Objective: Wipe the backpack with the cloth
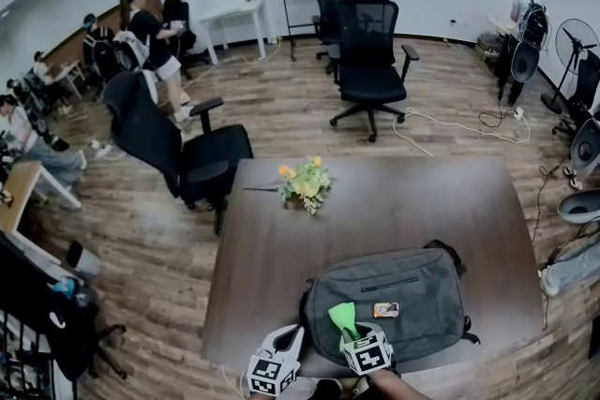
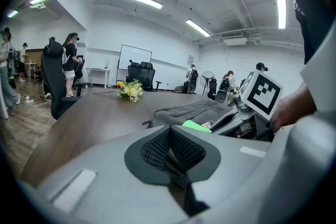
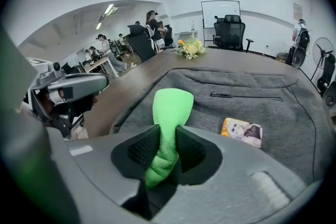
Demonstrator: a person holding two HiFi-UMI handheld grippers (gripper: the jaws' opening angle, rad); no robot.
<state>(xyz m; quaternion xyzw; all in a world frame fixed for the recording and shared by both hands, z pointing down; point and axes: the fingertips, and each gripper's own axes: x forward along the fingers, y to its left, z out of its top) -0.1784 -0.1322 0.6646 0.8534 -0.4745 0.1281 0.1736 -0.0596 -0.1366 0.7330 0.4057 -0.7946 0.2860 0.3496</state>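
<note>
Barely begun: cloth gripped, backpack not yet visibly wiped

So my right tongs (image 3: 167, 148) pinch the green cloth (image 3: 171, 106) tight between their pads, and its free end sticks up past the jaws. My left tongs (image 2: 170, 150) are pressed together with nothing between them. They hover off the backpack's left side, over the near edge of the bench (image 1: 375, 201).

The grey backpack (image 1: 403, 295) lies flat on its back along that near edge, a little toward the right corner, with its zip pocket facing up. A small picture card (image 1: 385, 309) rests on the front panel, just past the cloth. A bunch of flowers (image 1: 305, 183) stands well apart, toward the far left of the bench.

As I judge it, the first step is done: the cloth is in hand and brought over the bag's near-left part. I cannot tell whether the cloth touches the fabric. No stretch of the bag looks any different from the rest, so I take the whole panel as left to wipe. The card sits in the path and could be swept along.
</note>
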